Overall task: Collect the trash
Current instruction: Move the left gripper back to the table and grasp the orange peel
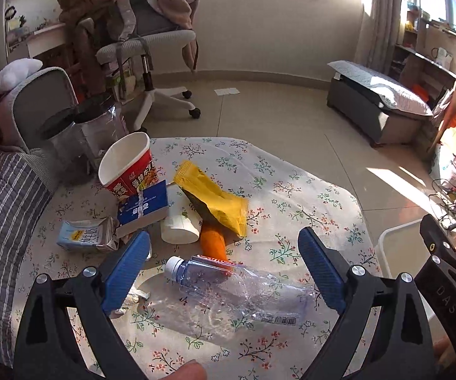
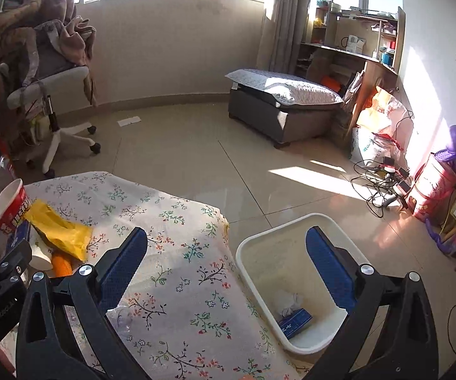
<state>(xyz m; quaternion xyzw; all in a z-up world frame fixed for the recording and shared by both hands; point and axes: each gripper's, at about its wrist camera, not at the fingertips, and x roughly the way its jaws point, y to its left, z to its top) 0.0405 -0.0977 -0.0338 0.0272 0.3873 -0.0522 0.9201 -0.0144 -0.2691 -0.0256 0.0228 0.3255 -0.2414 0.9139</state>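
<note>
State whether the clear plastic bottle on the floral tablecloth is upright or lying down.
Lying down: the clear plastic bottle rests on its side, its white cap pointing left.

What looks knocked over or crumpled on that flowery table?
The clear plastic bottle lies on its side, squashed. The milk carton is torn open and dented. The red noodle cup leans tilted against a blue box. A yellow wrapper sprawls over an orange thing.
</note>
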